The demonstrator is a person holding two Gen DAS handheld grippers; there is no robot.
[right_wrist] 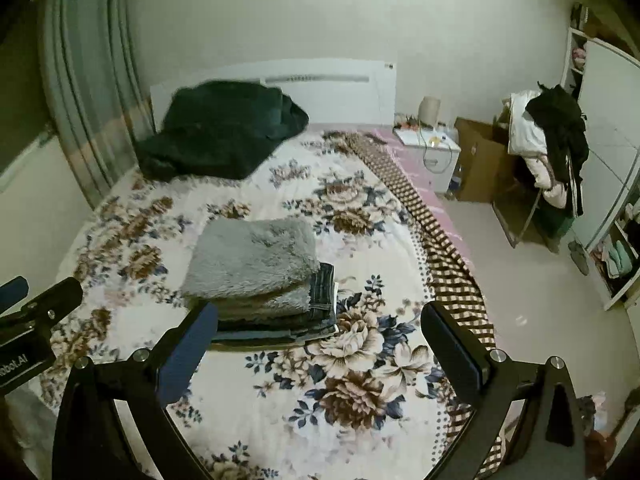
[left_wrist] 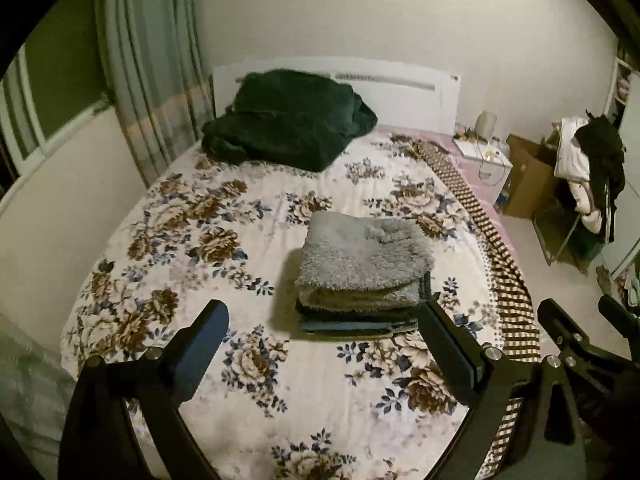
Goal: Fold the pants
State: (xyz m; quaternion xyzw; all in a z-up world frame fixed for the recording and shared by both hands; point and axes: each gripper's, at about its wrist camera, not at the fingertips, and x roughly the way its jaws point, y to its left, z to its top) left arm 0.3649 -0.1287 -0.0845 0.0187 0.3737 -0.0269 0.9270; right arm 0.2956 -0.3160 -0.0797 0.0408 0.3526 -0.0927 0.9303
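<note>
A stack of folded pants lies on the floral bedspread [left_wrist: 280, 380]. On top is a grey fluffy pair [left_wrist: 366, 262], also in the right wrist view [right_wrist: 252, 258]. Folded dark denim pairs [left_wrist: 356, 322] lie under it [right_wrist: 322, 292]. My left gripper [left_wrist: 324, 326] is open and empty, held above the bed just in front of the stack. My right gripper [right_wrist: 320, 326] is open and empty, in front of the stack's right corner. The right gripper also shows at the right edge of the left wrist view [left_wrist: 578, 320].
A dark green blanket [left_wrist: 288, 124] is heaped at the head of the bed by the white headboard [left_wrist: 400, 88]. A curtain [left_wrist: 156, 80] hangs at the left. Right of the bed stand a white nightstand [right_wrist: 434, 156], a cardboard box [right_wrist: 478, 164], a clothes-laden chair [right_wrist: 552, 148] and shelves [right_wrist: 612, 248].
</note>
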